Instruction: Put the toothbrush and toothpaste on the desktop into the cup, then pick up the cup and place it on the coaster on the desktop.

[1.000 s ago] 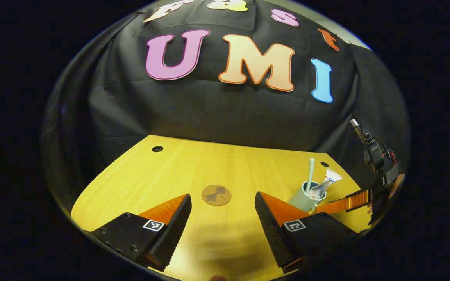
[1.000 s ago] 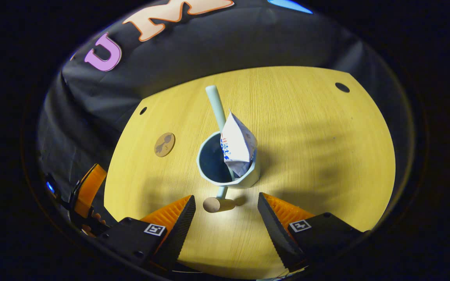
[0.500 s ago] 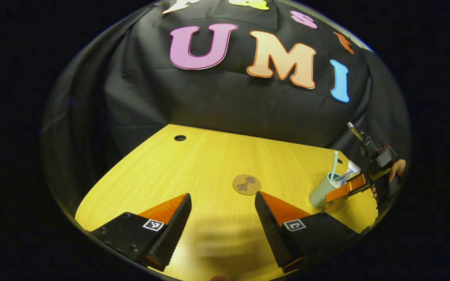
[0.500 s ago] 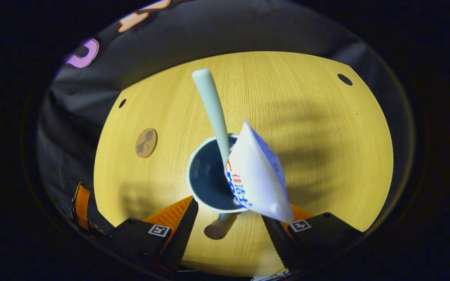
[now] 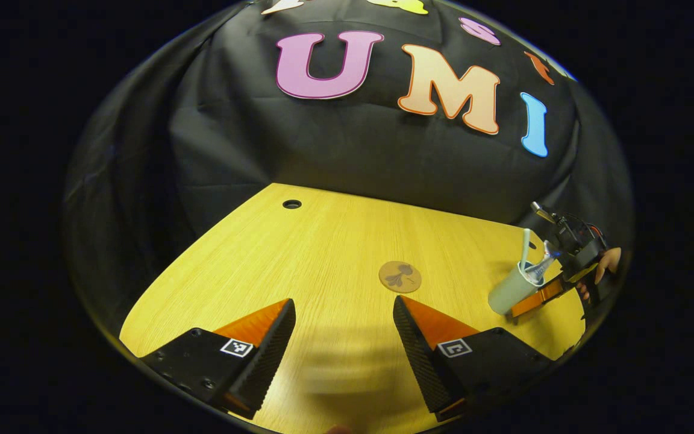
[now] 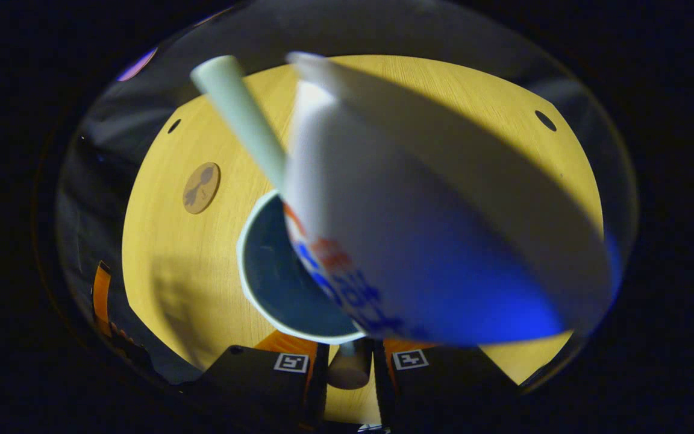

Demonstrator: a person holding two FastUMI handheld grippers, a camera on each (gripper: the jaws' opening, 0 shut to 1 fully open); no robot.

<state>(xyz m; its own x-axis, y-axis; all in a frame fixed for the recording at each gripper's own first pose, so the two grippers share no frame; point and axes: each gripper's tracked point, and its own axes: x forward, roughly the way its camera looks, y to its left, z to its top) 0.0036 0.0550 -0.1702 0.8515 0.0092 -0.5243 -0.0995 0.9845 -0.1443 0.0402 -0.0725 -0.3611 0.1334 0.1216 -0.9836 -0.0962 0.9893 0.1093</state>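
Note:
A pale green cup (image 6: 275, 277) holds a pale green toothbrush (image 6: 238, 114) and a white toothpaste tube (image 6: 419, 241), which looms close in the right gripper view. My right gripper (image 6: 350, 355) is shut on the cup's wooden handle (image 6: 347, 371). In the left gripper view the cup (image 5: 509, 292) leans at the desk's right end, with the right gripper (image 5: 543, 292) on it. I cannot tell whether the cup touches the desk. The round brown coaster (image 5: 400, 276) lies mid-desk, beyond my open left gripper (image 5: 344, 337); the right gripper view has the coaster (image 6: 201, 188) left of the cup.
The yellow wooden desk (image 5: 299, 259) has a cable hole (image 5: 291, 204) at its far left corner and another cable hole (image 6: 544, 120) at far right. A hand (image 5: 609, 265) holds the right gripper. Black cloth walls stand behind the desk.
My right gripper moved in on the cup and its fingers went from open to shut on the wooden handle. The left gripper's view swung left, so coaster and cup shifted right.

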